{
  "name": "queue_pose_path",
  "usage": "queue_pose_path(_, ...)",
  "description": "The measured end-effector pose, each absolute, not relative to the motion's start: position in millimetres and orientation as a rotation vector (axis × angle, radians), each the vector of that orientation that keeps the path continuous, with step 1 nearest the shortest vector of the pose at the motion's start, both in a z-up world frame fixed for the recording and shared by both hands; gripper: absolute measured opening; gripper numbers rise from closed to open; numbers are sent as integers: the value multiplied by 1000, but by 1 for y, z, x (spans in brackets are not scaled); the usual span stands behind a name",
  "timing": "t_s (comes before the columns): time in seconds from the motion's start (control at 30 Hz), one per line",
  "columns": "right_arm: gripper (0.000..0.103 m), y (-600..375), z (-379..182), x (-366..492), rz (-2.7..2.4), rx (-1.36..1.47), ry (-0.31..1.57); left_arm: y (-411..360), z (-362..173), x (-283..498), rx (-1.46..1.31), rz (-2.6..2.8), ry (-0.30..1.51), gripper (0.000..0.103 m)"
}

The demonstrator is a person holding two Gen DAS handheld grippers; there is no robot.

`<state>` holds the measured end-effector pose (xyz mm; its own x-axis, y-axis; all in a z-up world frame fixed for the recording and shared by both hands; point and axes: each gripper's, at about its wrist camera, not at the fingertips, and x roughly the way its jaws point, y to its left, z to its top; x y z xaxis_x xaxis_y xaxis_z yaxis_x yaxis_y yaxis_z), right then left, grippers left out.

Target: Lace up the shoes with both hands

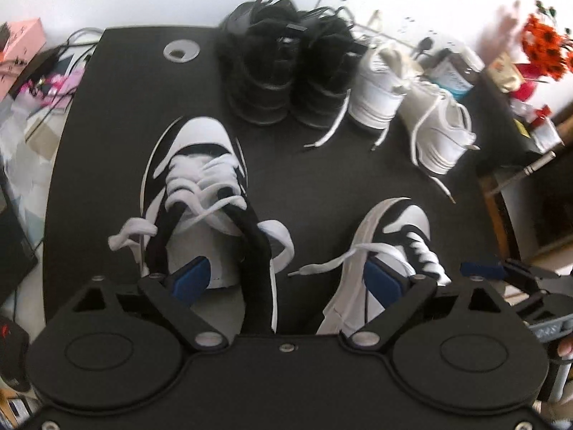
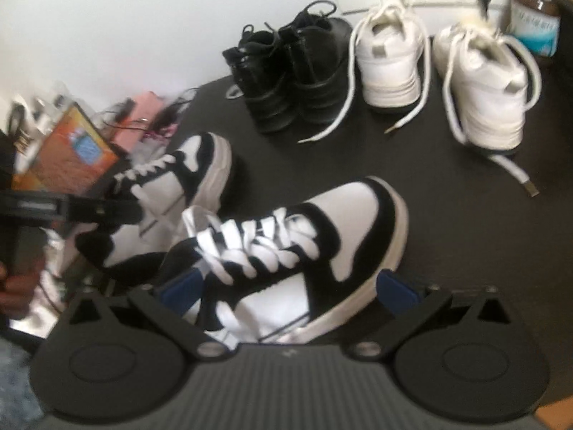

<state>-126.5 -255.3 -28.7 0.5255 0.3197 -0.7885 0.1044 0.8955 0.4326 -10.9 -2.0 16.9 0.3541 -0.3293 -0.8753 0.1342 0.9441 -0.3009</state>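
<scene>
Two black-and-white sneakers stand on a black table (image 1: 322, 179). In the left wrist view the left sneaker (image 1: 200, 186) has loose white laces (image 1: 211, 211) hanging off both sides; the right sneaker (image 1: 394, 247) has a lace end (image 1: 329, 261) trailing left. My left gripper (image 1: 286, 279) is open and empty, its blue pads (image 1: 189, 279) straddling the gap between both shoes. In the right wrist view my right gripper (image 2: 290, 286) is open and empty around the near sneaker (image 2: 304, 247), whose white laces (image 2: 258, 247) are crossed. The other sneaker (image 2: 172, 197) lies behind it on the left, with the left gripper (image 2: 71, 208) beside it.
A pair of black boots (image 1: 286, 71) and a pair of white sneakers (image 1: 412, 100) with trailing laces stand at the table's far edge. Clutter lies off the left edge, with a pink box (image 1: 21, 39). Red flowers (image 1: 544, 46) and a jar (image 2: 533, 25) sit at the right.
</scene>
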Motion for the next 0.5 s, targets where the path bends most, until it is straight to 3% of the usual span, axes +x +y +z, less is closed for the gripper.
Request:
queue_pose_path(0.27,103,-286,-61,-122,287,700,1020,-7,11,-4,-210,-222,1176,97)
queue_pose_path(0.5,103,-318,-71,-137,194,655,1045,-23,8,-3,-96,-133,1141,97)
